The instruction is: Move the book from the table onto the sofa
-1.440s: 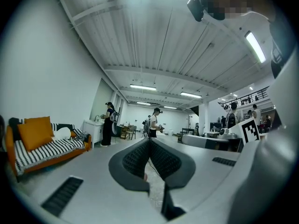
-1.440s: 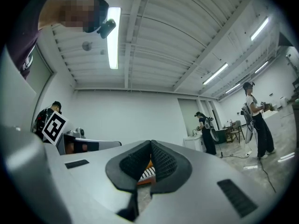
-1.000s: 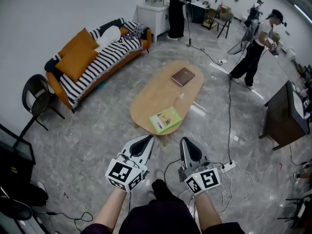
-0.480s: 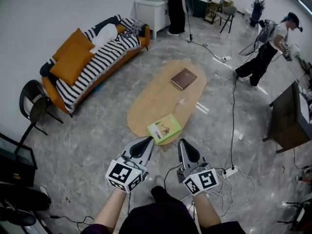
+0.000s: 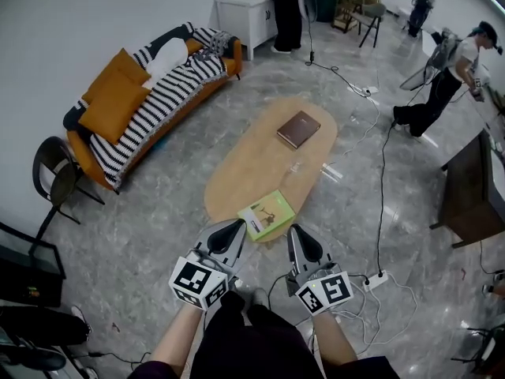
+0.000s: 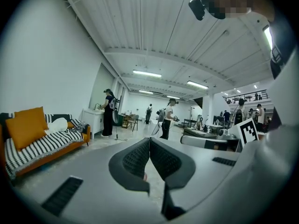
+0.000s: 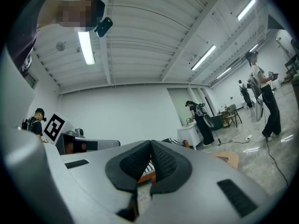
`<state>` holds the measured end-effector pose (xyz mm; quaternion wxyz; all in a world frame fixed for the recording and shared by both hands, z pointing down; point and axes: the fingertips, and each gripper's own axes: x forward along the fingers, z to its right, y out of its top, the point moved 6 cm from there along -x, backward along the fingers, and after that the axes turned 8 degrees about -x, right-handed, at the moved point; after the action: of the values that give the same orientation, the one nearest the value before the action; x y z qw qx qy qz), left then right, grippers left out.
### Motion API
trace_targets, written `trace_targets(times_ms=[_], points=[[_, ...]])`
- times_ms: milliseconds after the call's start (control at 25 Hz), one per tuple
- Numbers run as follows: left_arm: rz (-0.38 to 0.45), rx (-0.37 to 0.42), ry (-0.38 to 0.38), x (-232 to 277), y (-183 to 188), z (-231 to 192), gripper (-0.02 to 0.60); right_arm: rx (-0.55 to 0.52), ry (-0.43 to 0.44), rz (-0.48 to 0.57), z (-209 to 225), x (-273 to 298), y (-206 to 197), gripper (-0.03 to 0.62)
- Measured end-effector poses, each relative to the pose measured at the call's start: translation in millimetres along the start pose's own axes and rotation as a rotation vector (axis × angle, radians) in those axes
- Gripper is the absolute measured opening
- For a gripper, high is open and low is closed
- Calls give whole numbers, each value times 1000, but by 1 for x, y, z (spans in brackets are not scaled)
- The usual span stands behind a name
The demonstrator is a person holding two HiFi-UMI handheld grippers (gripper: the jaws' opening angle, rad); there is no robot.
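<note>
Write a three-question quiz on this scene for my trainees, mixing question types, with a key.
1. True or false: the left gripper and the right gripper are both shut and empty.
2. Which book lies nearest the grippers? A. green book B. brown book
3. How many books lie on the table?
Key: 1 true; 2 A; 3 two.
</note>
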<state>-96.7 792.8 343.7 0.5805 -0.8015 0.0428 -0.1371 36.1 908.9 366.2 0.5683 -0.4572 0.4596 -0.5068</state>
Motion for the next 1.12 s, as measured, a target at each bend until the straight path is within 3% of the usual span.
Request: trace_targets(times_ms=[280, 840, 1120], points=[[-31, -6, -47, 34, 0, -25, 15, 16, -54, -7, 20, 26, -9, 23], [-118, -32, -231, 95, 16, -137, 15, 9, -270, -55, 25, 117, -34, 23], [-162, -38, -291, 112, 11, -161, 15, 15, -355, -75, 29, 126, -47, 23]])
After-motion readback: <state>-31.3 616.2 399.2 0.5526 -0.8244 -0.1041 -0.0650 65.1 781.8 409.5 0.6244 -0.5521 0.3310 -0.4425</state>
